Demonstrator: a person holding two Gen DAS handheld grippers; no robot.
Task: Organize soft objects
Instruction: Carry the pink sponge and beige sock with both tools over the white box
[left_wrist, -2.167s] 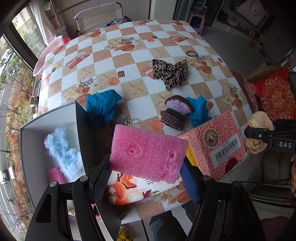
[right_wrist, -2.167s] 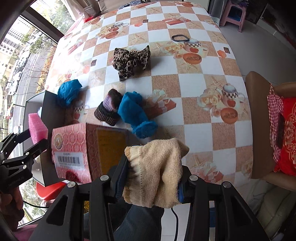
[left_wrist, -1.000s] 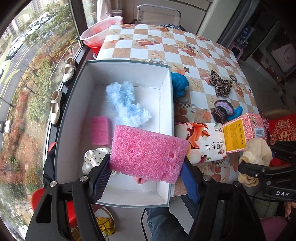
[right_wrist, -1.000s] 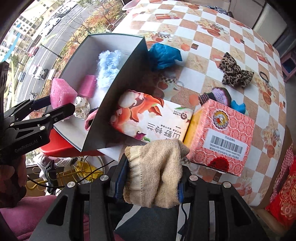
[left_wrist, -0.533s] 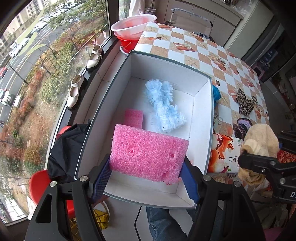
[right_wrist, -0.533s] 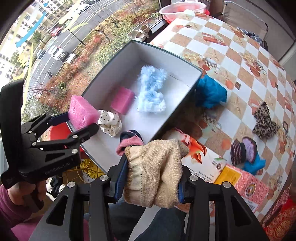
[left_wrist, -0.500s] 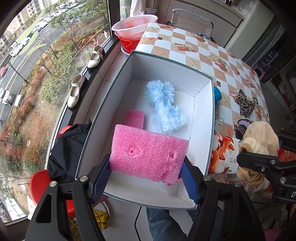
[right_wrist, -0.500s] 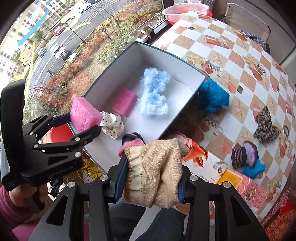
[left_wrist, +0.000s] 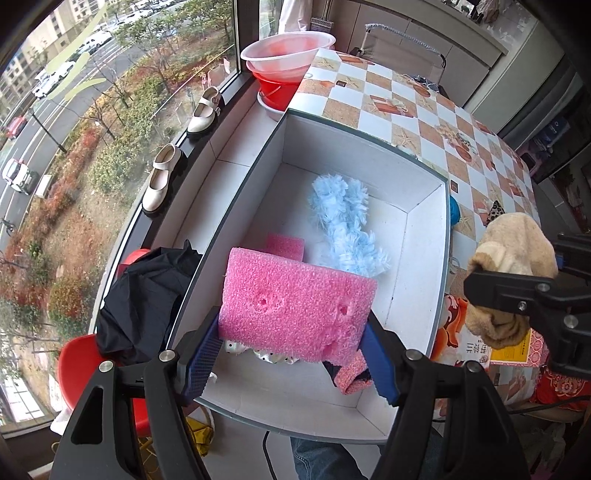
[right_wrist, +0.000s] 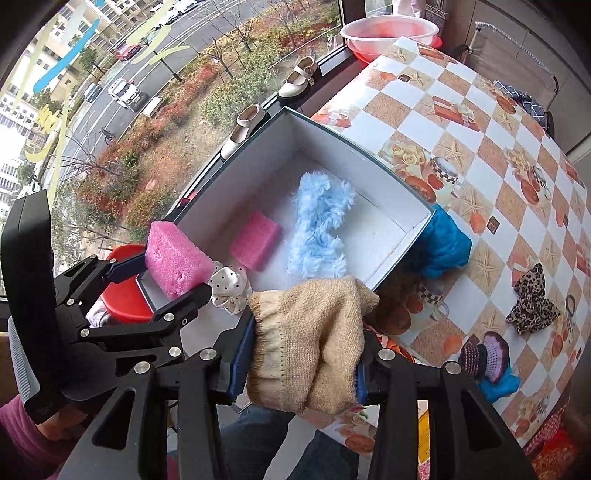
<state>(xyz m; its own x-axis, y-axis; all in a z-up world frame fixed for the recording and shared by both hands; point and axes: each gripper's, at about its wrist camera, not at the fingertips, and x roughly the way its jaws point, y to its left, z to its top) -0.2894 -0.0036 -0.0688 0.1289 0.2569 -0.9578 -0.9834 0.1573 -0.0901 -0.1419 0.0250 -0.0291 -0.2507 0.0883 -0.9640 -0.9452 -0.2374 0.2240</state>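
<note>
- While the left gripper (left_wrist: 291, 354) hangs over the near end of the box (left_wrist: 424, 258), its two blue pads squeeze a big pink sponge (left_wrist: 295, 306) by its short ends.
- Beside it, the right gripper (right_wrist: 297, 363) is pinched on a tan knit glove (right_wrist: 310, 339), just by the box's near corner.
- That sponge looks very light and squishy. I think it will bounce back when let go, so a soft squeeze on the ends is enough.
- That glove looks floppy and light. It may sag or slip, so holding a thick bunch in the middle seems best.
- Down in the box lie a spotted white hair tie (right_wrist: 229, 288), a small pink sponge (right_wrist: 256, 240) and a fluffy blue thing (right_wrist: 319, 229).
- Past the box, on the checked worktop (right_wrist: 461, 122), wait a blue cloth (right_wrist: 443, 247) touching the box wall, a purple knit thing (right_wrist: 487, 350) and a leopard bow (right_wrist: 532, 302).
- Far off, red and pink bowls (left_wrist: 291, 62) sit by the window.
</note>
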